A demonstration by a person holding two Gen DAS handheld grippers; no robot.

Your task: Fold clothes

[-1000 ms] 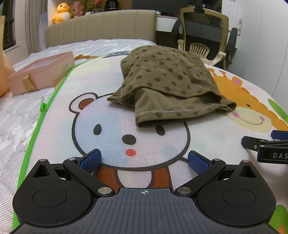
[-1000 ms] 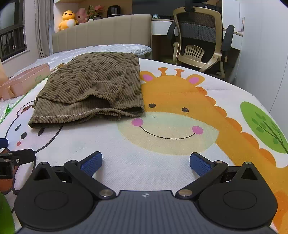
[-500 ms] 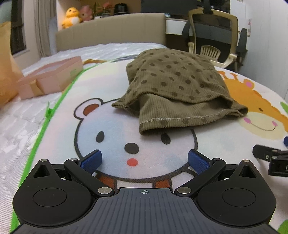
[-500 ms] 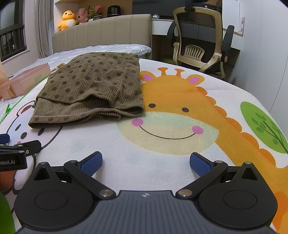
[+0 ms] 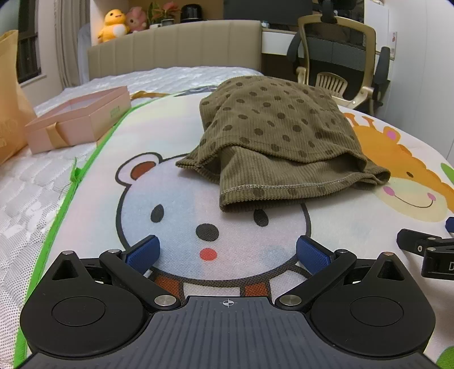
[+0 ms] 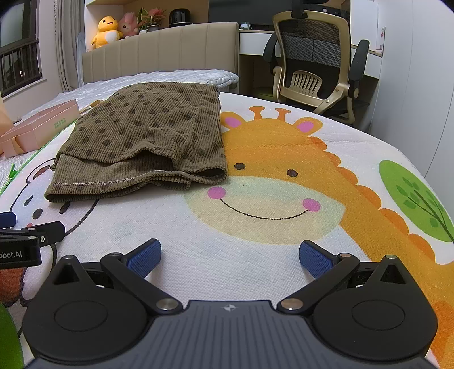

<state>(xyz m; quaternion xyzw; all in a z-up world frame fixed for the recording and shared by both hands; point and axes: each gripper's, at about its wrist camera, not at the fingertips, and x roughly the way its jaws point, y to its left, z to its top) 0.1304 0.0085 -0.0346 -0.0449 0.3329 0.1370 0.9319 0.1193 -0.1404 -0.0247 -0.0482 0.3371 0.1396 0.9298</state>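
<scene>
- My left gripper [image 5: 227, 252] sits at the bottom of the frame, fingers spread wide, holding nothing, hovering over the bear on the printed mat [image 5: 170, 181].
- My right gripper [image 6: 229, 254] is the same: wide apart, empty, above the giraffe.
- Mid-frame lies the brown dotted garment [image 5: 278, 142], bunched in layers. I'd pinch its near hem corners together, one each side, to fold evenly.
- Upper left, a pink box [image 5: 76, 119] sits well clear.

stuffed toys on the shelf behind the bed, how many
2: a yellow duck toy on the left, and a pink toy right beside it, next to a potted plant. Others may be hidden out of frame.
</scene>
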